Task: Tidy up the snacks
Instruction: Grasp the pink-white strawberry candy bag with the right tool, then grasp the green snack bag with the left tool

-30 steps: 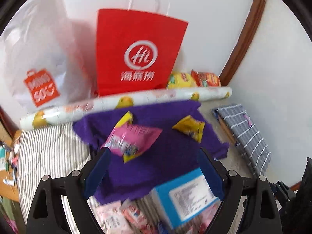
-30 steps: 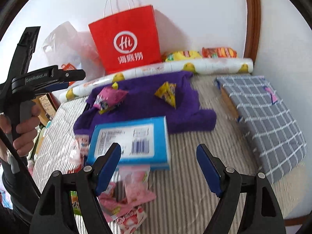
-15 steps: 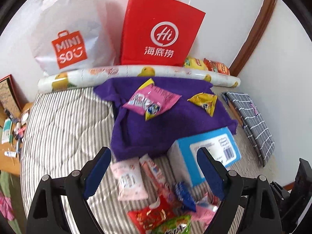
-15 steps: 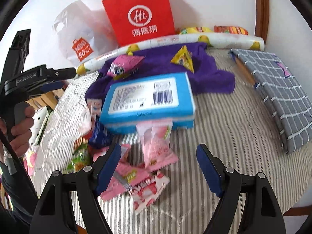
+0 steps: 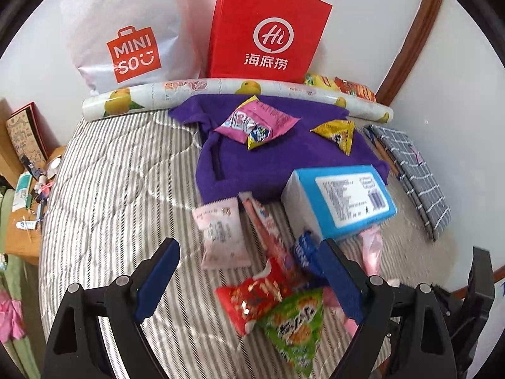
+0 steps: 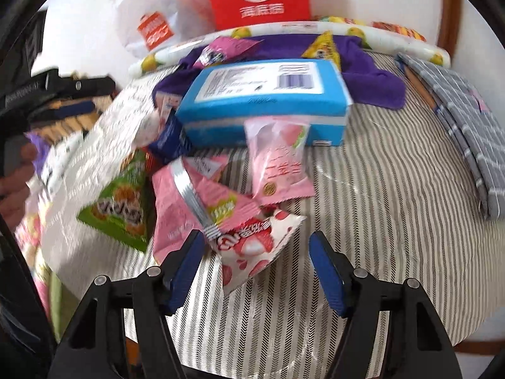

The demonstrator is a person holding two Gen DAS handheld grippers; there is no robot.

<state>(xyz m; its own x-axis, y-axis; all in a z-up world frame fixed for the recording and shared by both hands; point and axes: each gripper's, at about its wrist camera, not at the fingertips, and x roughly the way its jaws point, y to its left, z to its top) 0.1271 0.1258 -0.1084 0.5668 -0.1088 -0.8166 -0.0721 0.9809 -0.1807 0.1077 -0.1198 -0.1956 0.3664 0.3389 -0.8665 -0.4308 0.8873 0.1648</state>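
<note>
Largest is the striped bedcover [image 5: 110, 189], which carries everything else. At its far edge, against the wall, stand a white plastic bag [image 5: 126, 31] and a red paper bag [image 5: 268, 28], with a fruit-printed roll [image 5: 202, 90] lying in front of them. A purple towel [image 5: 271, 164] is spread just before the roll; on it rest a pink snack packet [image 5: 255, 123] and a yellow triangular packet [image 5: 336, 131], apart from each other. A grey checked bundle [image 5: 416, 177] lies along the right wall.

A blue box [image 5: 344, 199] sits at the towel's near edge, label up. The remaining snacks are heaped in front of it: a pale pink pouch [image 5: 221, 233], a long red-and-white stick pack [image 5: 268, 230], a small dark blue packet [image 5: 304, 248], a red packet [image 5: 255, 297] and a green packet [image 5: 296, 322], the last two overlapping.

My left gripper [image 5: 249, 281] hangs above this heap with its jaws spread wide; the red packet shows between the pads, but neither pad presses on it.

My right gripper [image 6: 257, 265] points down at the near side of the heap. Its jaws are closing, with the corner of a white-and-red lychee packet [image 6: 252, 246] between them; the pads do not yet press on it. That packet overlaps a pink packet [image 6: 189, 202], and a peach-printed pouch [image 6: 277, 161] leans against the box. The view is blurred.
</note>
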